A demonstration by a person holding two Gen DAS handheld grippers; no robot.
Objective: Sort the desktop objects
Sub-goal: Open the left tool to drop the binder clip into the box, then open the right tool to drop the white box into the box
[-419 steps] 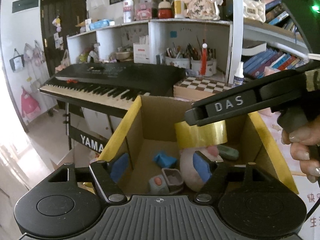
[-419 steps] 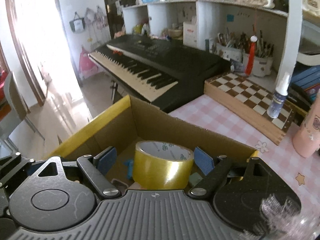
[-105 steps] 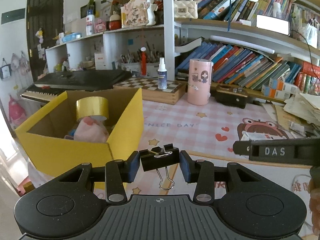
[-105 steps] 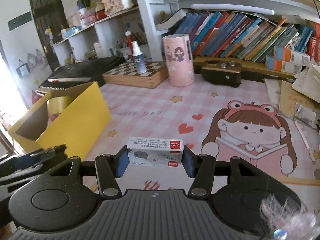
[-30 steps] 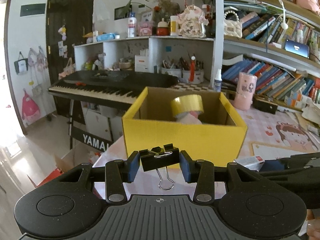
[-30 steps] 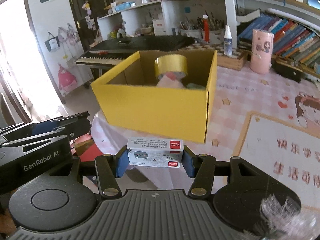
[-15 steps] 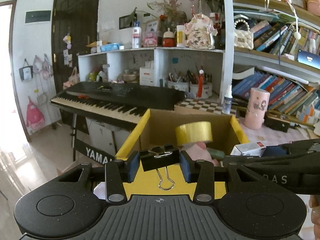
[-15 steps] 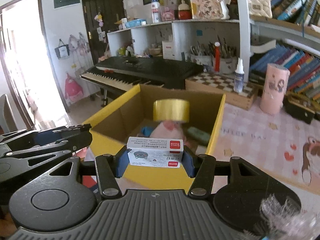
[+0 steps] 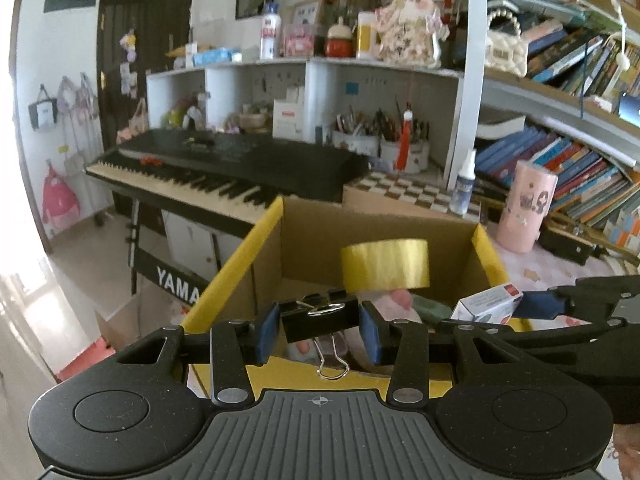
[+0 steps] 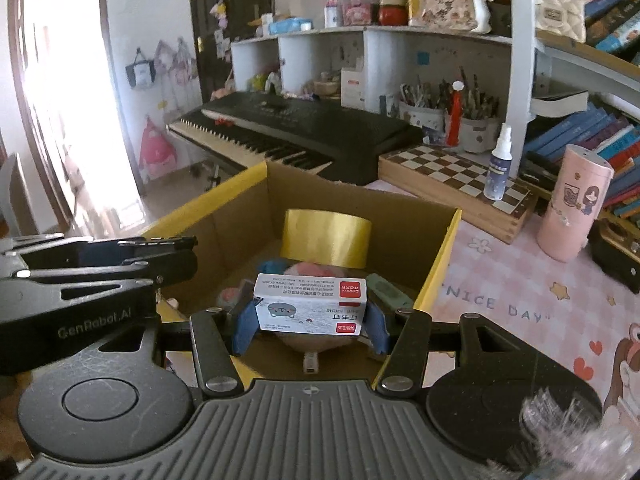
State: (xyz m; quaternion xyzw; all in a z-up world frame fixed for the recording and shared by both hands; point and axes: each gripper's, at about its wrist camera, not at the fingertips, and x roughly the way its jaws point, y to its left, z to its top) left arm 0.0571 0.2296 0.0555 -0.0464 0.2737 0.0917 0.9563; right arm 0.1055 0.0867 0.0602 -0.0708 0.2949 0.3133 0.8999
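Note:
My left gripper (image 9: 319,327) is shut on a black binder clip (image 9: 318,318) and holds it over the near edge of the yellow cardboard box (image 9: 240,256). My right gripper (image 10: 310,322) is shut on a small white and red staple box (image 10: 310,303) above the same box (image 10: 440,256). The right gripper with its staple box (image 9: 486,303) also shows at the right of the left wrist view. Inside the box a yellow tape roll (image 10: 326,238) rests on a pink plush toy (image 10: 316,270) among other small items.
A black keyboard (image 10: 292,128) stands behind the box. A chessboard case (image 10: 456,184), a spray bottle (image 10: 496,164) and a pink cylinder (image 10: 574,208) stand on the pink checked tablecloth (image 10: 512,292) to the right. Bookshelves (image 9: 568,160) fill the back.
Both grippers have moved forward and up over the yellow box, so its inside now shows below them. Both still hold their objects.

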